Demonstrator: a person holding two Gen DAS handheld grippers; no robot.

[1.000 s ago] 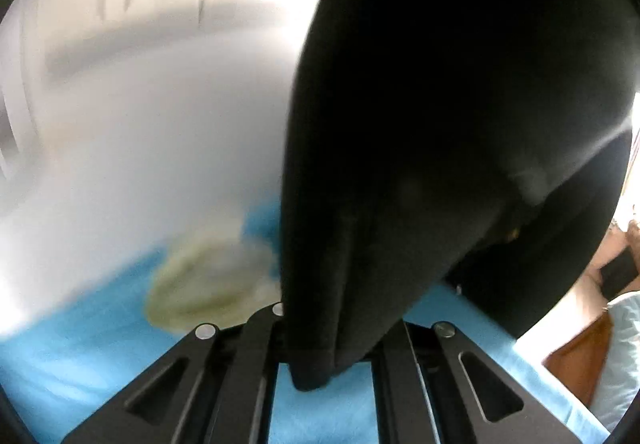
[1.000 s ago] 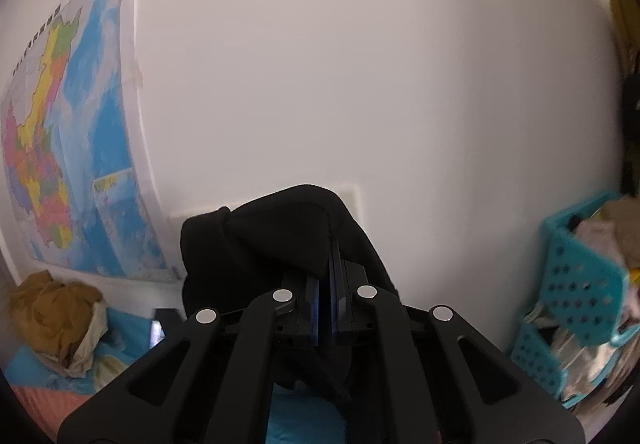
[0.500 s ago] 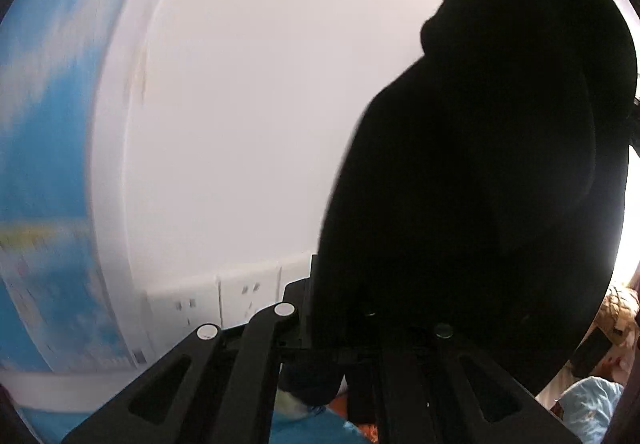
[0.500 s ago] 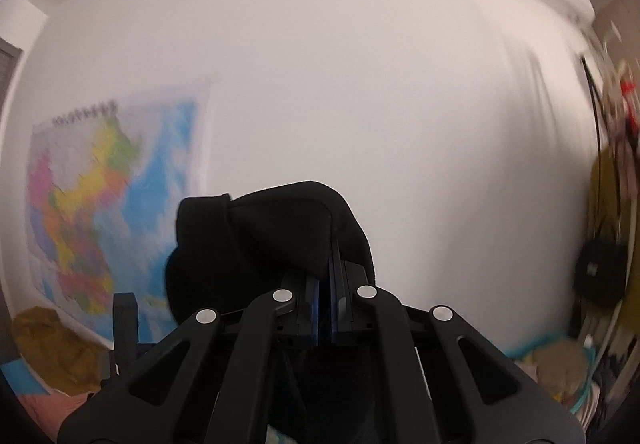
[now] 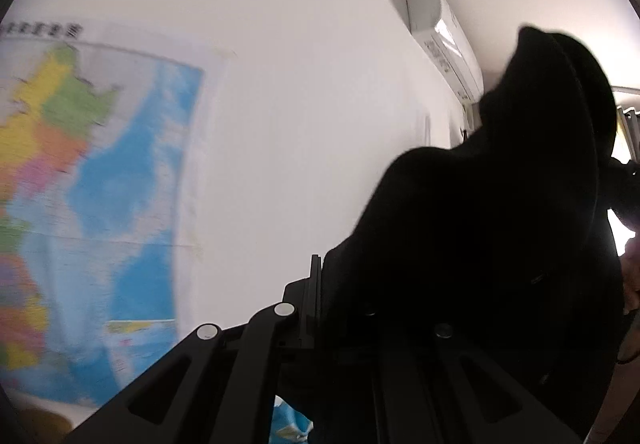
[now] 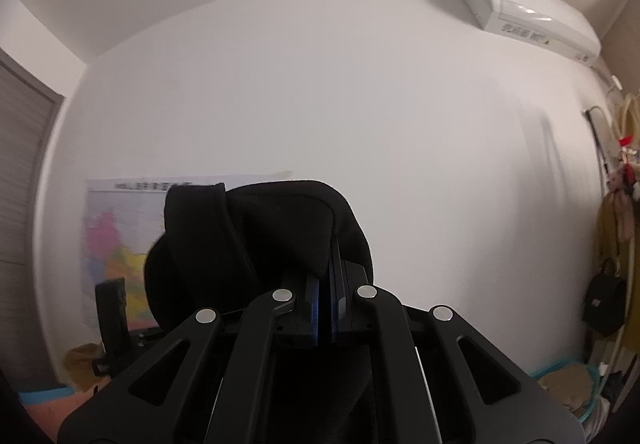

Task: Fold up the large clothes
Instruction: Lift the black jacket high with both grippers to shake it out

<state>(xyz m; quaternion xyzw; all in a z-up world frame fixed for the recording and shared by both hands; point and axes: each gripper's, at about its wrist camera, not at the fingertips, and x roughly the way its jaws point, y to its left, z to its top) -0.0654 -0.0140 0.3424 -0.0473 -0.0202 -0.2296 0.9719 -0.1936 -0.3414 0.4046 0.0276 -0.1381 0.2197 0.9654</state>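
I have both grippers raised toward the white wall (image 6: 360,104), each pinched on the same black garment (image 6: 276,228). On my right gripper (image 6: 325,296) the jaws are pressed almost together, with a fold of the dark cloth caught between the blue-edged pads and bunched up over the fingers. My left gripper (image 5: 340,292) is largely buried under the garment, which drapes across its right finger and rises in a dark mass on the right of that view; its jaws are closed on the fabric too. A coloured map (image 5: 100,184) hangs on the wall to the left, blurred, and an air conditioner (image 6: 528,12) sits high near the ceiling.
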